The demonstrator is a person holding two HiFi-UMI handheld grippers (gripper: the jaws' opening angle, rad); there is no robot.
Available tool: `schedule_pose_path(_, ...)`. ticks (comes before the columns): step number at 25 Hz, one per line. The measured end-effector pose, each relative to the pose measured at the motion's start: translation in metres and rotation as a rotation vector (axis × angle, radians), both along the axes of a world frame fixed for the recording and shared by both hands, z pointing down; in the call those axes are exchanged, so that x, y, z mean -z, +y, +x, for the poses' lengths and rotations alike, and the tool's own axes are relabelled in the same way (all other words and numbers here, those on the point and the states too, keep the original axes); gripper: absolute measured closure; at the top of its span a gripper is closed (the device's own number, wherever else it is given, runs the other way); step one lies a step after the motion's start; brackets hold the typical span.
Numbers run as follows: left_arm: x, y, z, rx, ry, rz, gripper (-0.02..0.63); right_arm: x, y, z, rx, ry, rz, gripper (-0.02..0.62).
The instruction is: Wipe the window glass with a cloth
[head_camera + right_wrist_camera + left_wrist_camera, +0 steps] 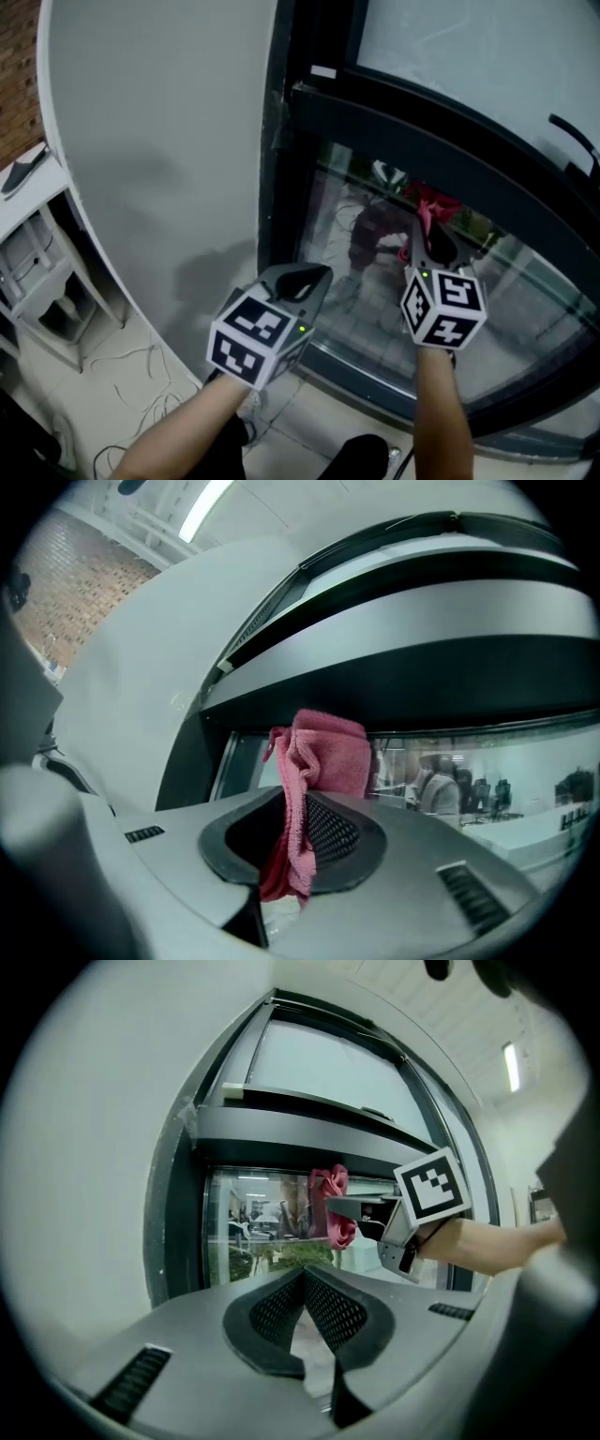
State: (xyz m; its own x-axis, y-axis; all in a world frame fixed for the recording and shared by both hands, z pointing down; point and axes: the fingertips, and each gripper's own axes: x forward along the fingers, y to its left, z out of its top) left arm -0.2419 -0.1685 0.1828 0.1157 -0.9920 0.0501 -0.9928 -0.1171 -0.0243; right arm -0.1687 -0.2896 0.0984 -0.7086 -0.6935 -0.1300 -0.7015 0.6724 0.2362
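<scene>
Right gripper clamps the pink cloth near the top edge of the glass, with bare pane toward 6 o'clock. Left gripper, closed and empty, sits at its 9 o'clock beside the frame.

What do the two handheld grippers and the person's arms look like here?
Both the left gripper and right gripper have grey plastic bodies, black mesh-textured pads, and a white cube with black square markers plus a small green light. Forearms show bare; no sleeves visible.

Lower centre, head view: grey plastic left gripper and right gripper, black-jawed, each bearing a white cube of black square markers and a green light.
</scene>
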Motion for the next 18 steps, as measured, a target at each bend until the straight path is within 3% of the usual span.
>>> schedule_pose_path(7, -0.015, 0.014, -0.045, 0.069, 0.023, -0.028, 0.603, -0.004, 0.007, -0.088, 0.104, 0.027, -0.009, 0.529)
schedule_pose_path(18, -0.038, 0.032, -0.071, 0.101, 0.043, -0.063, 0.603, 0.0, 0.027, -0.186, 0.27, 0.021, -0.054, 0.529)
